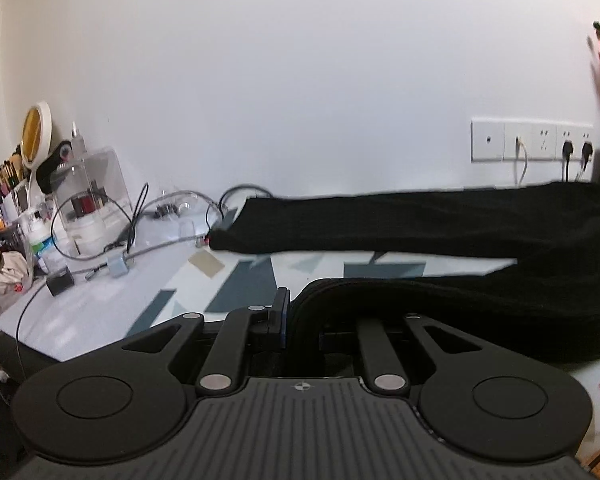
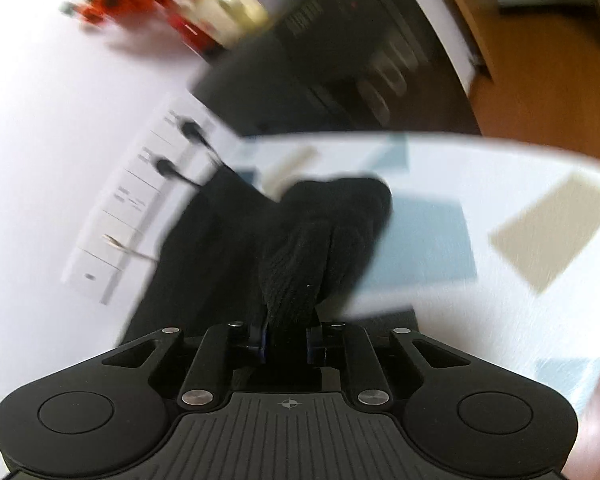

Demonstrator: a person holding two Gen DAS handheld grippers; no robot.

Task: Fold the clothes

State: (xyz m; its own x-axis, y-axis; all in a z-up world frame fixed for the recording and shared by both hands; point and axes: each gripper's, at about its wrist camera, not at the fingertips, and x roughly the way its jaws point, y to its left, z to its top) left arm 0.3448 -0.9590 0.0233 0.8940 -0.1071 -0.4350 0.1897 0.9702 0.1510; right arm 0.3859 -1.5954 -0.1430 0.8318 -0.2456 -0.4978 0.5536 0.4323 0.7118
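Risk of the knit slipping or snagging mid-fold

Knitwear first: the black ribbed knit garment (image 1: 440, 224) lies stretched across the pale table with a grey, blue and beige geometric pattern (image 1: 236, 276), one long limb of it reaching left toward the clutter and a second band running to the near edge. In the left wrist view the left gripper (image 1: 296, 320) is clamped on a folded edge of that near band, the cloth bulging out over the right-hand finger. In the right wrist view the right gripper (image 2: 288, 340) is pinched on a thick bunch of the same black knit (image 2: 316, 240), which rises from between the jaws and spreads out over the tabletop; that view is smeared, so how much cloth sits in the pinch is hard to judge.

Both holds look shallow and close to the edge, so a quick pull could let the heavy knit slide out of one gripper and leave the fold lopsided. The bunched hold on the right may also carry more than one layer, which would drag a crease into the fold.

Further out, the far cuff end lies just beside loose grey and black cables (image 1: 148, 240) and a small pale blue adapter block (image 1: 118, 268); dragging the garment leftward could catch them. Beyond stand a clear acrylic cosmetics organiser (image 1: 92, 192), a cup of makeup brushes (image 1: 4, 176) and a round white-framed mirror (image 1: 36, 132), any of which a snagged cable could tip. White wall sockets with dark plugs (image 1: 532, 144) sit behind the cloth
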